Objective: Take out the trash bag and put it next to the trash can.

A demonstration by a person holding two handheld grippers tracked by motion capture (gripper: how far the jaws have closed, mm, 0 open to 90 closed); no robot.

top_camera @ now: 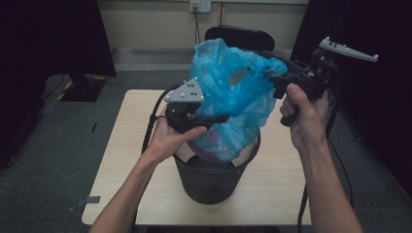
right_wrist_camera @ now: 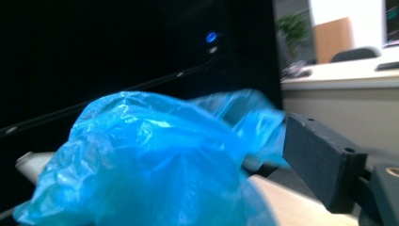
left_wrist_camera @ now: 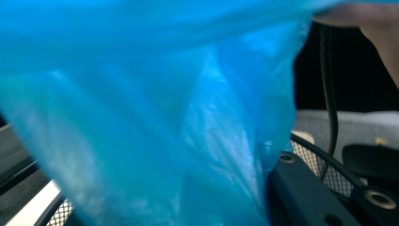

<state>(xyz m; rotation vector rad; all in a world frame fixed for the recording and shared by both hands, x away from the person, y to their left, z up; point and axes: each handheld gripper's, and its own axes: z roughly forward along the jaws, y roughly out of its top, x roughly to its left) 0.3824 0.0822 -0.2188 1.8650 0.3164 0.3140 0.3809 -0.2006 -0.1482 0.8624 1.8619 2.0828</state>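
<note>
Blue bag [top_camera: 231, 92] is mostly lifted out of the mesh bin [top_camera: 214, 179], bottom not clear yet. Left hand-held gripper [top_camera: 221, 118] pinches its side. Right hand-held gripper [top_camera: 272, 65] is at the top, can't tell if it's grasping.

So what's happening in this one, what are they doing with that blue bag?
A person stands at a wooden table working a blue plastic bag that rises out of a black mesh bin. The left gripper is pinched on the bag's side low down, just above the bin's rim. The right gripper has the bag's upper corner between its jaws; whether it grips I cannot tell. The bag's bottom sits inside the bin, with something pinkish showing through it.
</note>
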